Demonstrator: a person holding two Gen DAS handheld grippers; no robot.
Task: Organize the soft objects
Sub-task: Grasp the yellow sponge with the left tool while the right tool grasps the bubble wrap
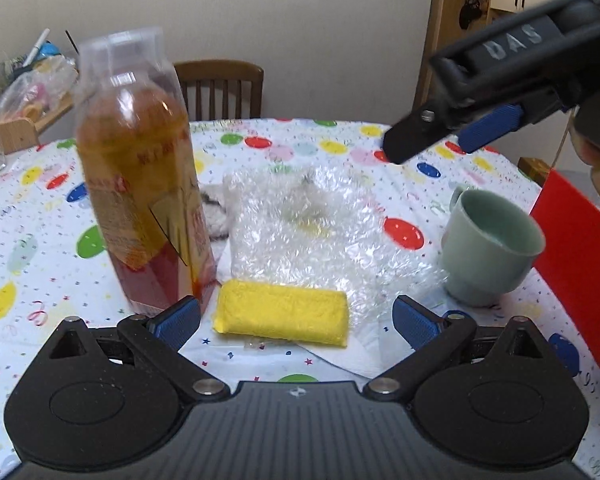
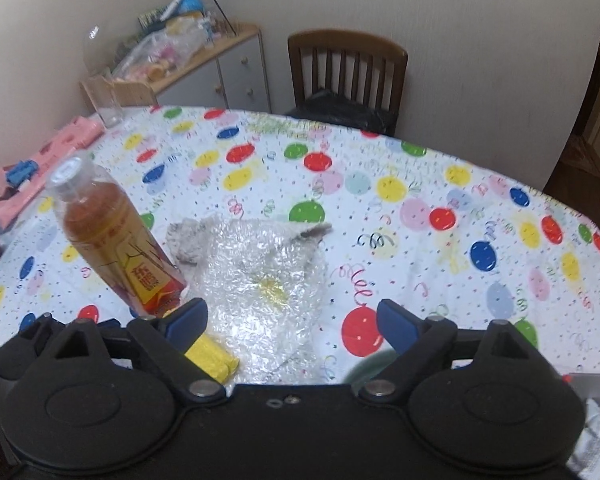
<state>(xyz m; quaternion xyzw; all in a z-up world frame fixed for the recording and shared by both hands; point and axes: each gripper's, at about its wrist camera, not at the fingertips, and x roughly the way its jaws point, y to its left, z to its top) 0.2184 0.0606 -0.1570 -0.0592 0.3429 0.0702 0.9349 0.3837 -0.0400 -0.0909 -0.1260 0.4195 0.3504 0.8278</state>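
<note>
Lying flat on the dotted tablecloth: folded yellow cloth (image 1: 282, 316) touching the near edge of crumpled clear bubble wrap (image 1: 312, 224), grey fluffy item (image 2: 188, 242) partly under it.

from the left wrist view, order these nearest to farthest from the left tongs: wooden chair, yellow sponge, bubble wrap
Ranked from the left tongs:
1. yellow sponge, lying right between the open tips.
2. bubble wrap, spread on the tablecloth just beyond the sponge.
3. wooden chair, past the table's far edge, by the wall.
</note>
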